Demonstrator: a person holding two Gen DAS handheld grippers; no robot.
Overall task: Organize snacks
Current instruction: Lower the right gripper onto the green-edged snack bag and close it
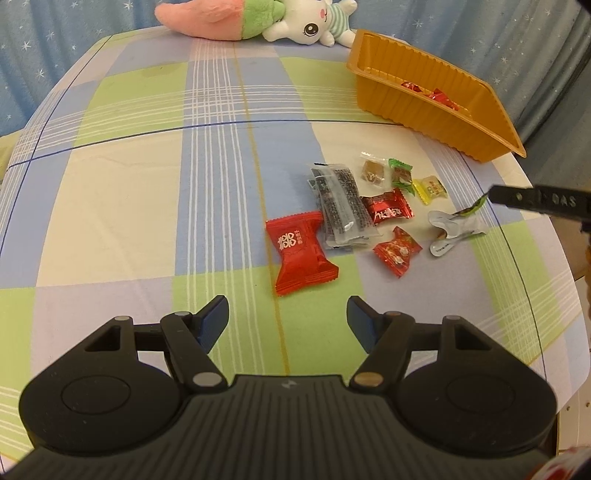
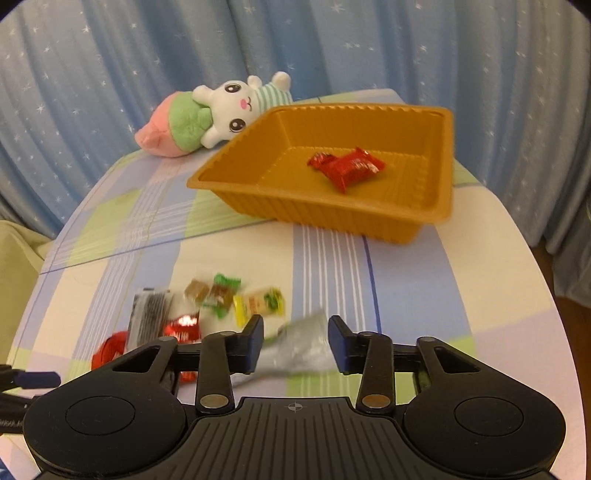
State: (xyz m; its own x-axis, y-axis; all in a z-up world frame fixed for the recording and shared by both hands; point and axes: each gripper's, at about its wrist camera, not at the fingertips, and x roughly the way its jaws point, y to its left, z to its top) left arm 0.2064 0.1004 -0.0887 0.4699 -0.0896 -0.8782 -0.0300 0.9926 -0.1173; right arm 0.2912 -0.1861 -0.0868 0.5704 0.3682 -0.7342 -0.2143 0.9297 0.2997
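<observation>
An orange tray [image 2: 436, 206] [image 1: 424, 114] holds two red candies [image 2: 349, 166] at the table's far right. Loose snacks lie in front of it: a big red packet [image 1: 301, 251], dark seed bars [image 1: 340, 203], a red candy [image 1: 386, 210], another red one [image 1: 397, 251], a brown sweet [image 1: 372, 169], a green one [image 1: 402, 176], a yellow one [image 1: 430, 190] and a silver wrapper [image 1: 452, 229] [image 2: 301, 350]. My left gripper [image 1: 287, 314] is open and empty, just short of the big red packet. My right gripper [image 2: 295, 332] is open, its fingers either side of the silver wrapper.
A plush rabbit in a carrot [image 1: 258, 18] [image 2: 207, 114] lies at the table's far edge. The table has a checked cloth [image 1: 129, 184], with blue star curtains [image 2: 110, 55] behind it. One finger of the right gripper [image 1: 535, 201] shows at the right in the left wrist view.
</observation>
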